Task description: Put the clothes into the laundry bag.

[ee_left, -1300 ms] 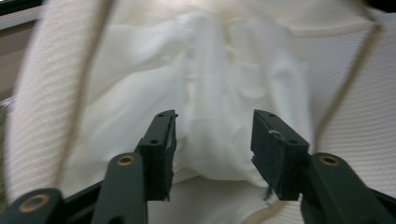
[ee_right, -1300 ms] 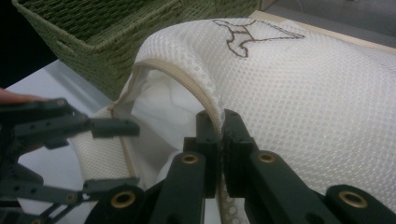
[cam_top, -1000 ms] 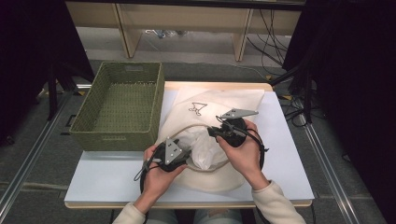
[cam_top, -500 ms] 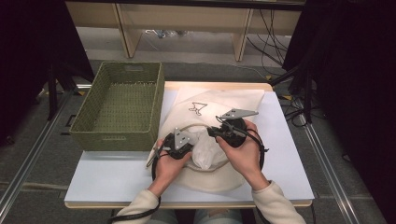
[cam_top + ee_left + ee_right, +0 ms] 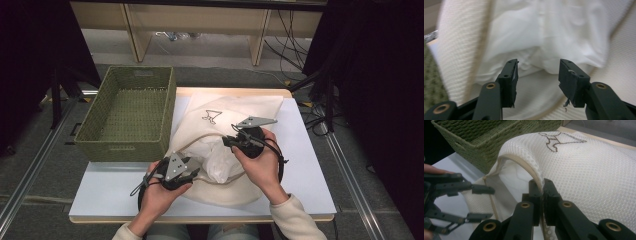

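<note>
Lying across the white table [image 5: 115, 192], just right of the green woven basket [image 5: 131, 116]: one cream mesh laundry bag [image 5: 235, 112], dark embroidered mark [image 5: 212, 116] on its upper face, tan-trimmed mouth turned toward the person. White cloth [image 5: 220, 162] sits inside the bag's mouth, part of it showing between the two grippers.

Right gripper [image 5: 541, 185]: jaws pressed together on the bag's trimmed rim, pinching the mesh edge and holding it raised, so the mouth arches open above the white cloth. Position: on the bag's near right side, below the embroidered mark, held in the person's right hand [image 5: 262, 165].

Left gripper [image 5: 538, 68]: jaws spread apart, having just been opening; nothing clamped between them. The white cloth lies just ahead of the jaw tips, with the bag's lower mesh layer beneath. Position: at the bag's near left edge, by the open mouth, held in the person's left hand [image 5: 160, 192]. Seen from the right gripper view, the same jaws stand parted just outside the bag's rim.
</note>
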A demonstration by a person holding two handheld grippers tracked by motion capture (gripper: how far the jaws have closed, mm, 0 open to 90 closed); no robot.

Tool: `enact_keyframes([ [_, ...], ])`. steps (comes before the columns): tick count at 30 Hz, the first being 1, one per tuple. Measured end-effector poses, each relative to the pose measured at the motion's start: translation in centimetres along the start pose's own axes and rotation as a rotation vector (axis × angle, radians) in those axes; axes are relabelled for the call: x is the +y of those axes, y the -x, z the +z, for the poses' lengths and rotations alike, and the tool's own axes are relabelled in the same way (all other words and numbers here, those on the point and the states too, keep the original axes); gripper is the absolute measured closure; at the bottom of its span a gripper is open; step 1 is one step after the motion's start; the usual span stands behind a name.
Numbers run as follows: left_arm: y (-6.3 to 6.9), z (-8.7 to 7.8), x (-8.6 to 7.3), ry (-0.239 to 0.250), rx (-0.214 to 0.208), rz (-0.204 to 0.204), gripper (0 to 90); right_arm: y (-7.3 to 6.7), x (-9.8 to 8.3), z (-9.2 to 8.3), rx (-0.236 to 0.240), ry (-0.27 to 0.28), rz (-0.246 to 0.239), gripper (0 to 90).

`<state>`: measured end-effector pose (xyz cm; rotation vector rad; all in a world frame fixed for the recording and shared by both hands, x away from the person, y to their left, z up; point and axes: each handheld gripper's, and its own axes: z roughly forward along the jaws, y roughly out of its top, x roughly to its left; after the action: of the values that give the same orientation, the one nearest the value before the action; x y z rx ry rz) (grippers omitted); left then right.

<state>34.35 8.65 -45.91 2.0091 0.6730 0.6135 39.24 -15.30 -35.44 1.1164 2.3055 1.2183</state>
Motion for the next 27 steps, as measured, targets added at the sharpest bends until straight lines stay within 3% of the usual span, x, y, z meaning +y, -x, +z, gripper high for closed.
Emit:
enact_keyframes([
  [2, 0.7, 0.3, 0.2, -0.02, -0.051, 0.028, 47.4, -0.2, -0.1, 0.1, 0.012, -0.001, 0.026, 87.1],
  [7, 1.4, 2.3, 0.0, -0.114, -0.142, 0.068, 46.2, 0.0, 0.0, 0.1, 0.015, 0.0, -0.012, 87.0],
  [9, 1.6, 2.9, -0.2, -0.143, -0.164, 0.093, 47.7, -0.2, 0.0, 0.0, 0.012, -0.007, 0.005, 87.0],
  [11, 1.8, 3.5, -0.5, -0.163, -0.197, 0.08, 48.0, -0.1, 0.0, 0.1, 0.017, -0.006, -0.012, 87.0],
  [13, 1.9, 3.9, -0.7, -0.181, -0.202, 0.08, 48.0, -0.2, 0.0, 0.0, 0.008, -0.008, 0.001, 86.9],
  [16, 1.9, 4.1, -0.9, -0.202, -0.21, 0.069, 48.1, 0.0, 0.0, 0.0, 0.005, 0.0, -0.02, 86.9],
  [18, 1.8, 4.3, -1.0, -0.222, -0.214, 0.082, 48.5, -0.2, 0.0, 0.0, 0.018, -0.012, 0.011, 86.9],
  [20, 1.8, 4.4, -1.1, -0.229, -0.223, 0.061, 50.8, -0.2, 0.0, 0.0, 0.02, -0.012, 0.012, 86.9],
  [23, 1.8, 4.4, -1.1, -0.233, -0.242, 0.039, 56.1, -0.1, 0.0, 0.1, 0.014, -0.008, -0.01, 87.0],
  [26, 2.0, 4.3, -1.1, -0.238, -0.259, 0.028, 66.5, -0.2, 0.0, 0.0, 0.016, -0.014, 0.011, 87.0],
  [27, 2.1, 4.3, -1.0, -0.239, -0.268, 0.023, 69.8, -0.1, 0.0, 0.0, 0.003, -0.005, -0.016, 86.9],
])
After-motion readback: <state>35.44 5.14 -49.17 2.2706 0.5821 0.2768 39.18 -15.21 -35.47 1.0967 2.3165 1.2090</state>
